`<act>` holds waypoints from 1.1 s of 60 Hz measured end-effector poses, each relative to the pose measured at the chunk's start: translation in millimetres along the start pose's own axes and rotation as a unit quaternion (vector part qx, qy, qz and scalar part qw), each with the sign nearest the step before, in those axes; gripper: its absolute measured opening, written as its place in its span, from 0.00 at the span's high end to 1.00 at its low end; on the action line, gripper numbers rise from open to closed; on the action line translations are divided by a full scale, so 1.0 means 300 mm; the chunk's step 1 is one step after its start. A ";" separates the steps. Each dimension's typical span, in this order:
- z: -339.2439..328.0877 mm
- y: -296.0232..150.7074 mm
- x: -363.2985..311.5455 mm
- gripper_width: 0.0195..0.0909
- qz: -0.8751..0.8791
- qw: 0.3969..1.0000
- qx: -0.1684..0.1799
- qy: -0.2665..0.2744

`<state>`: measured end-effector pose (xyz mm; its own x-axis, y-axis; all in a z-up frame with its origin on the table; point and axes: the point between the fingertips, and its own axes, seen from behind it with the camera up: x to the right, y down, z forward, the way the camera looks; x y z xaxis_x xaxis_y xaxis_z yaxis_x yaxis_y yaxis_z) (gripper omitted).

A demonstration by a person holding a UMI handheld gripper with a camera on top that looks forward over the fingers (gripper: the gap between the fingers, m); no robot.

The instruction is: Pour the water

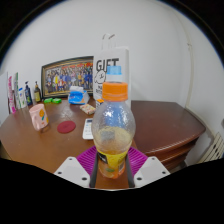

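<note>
In the gripper view the tool (pixel 112 166) has its two fingers closed in on a clear plastic bottle (pixel 113 135), the purple pads (pixel 88 159) pressing its lower body from either side, so the bottle is pinched and appears to be carried upright just above the near edge of the counter (pixel 165 122); the bottle wears an orange cap (pixel 116 92), which sits on its neck, and an orange-yellow label or liquid shows low in its body, though how full it is cannot be told; beyond the fingers the dark wooden counter carries a red round thing (pixel 66 128) lying flat, which may be a coaster or a lid, a small orange-and-white box (pixel 39 117) to one side of it, a pale remote-like thing (pixel 87 128) near it, and further back a blue-topped container (pixel 76 95), a white bag with blue lettering (pixel 110 66) standing against the wall, and a framed picture (pixel 66 75) leaning there too; as for progress, I judge the grasp made and the bottle in hand, but nothing poured: the bottle stands vertical, the cap looks to be on, and no cup or glass to receive water can be made out with any certainty; so what is left seems nearly all of it: uncapping, finding the vessel, carrying the bottle over it and tipping.
</note>
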<state>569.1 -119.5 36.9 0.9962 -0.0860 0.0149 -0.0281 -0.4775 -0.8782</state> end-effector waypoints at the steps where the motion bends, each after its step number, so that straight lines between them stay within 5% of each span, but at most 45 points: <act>1: -0.005 0.006 -0.002 0.63 0.004 1.000 -0.002 -0.002; 11: 0.004 0.000 0.025 0.90 0.006 1.000 -0.003 0.013; 26: -0.007 -0.120 -0.008 0.90 -0.062 0.997 0.005 0.052; 44: 0.024 -0.605 -0.307 0.90 -0.236 0.961 0.036 0.137; 55: 0.152 -0.871 -0.639 0.90 -0.471 0.861 0.033 0.192; 66: 0.378 -0.803 -0.894 0.90 -0.668 0.715 0.024 0.205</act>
<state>317.9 117.6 190.2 0.0223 0.1656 0.9859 0.9386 -0.3432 0.0364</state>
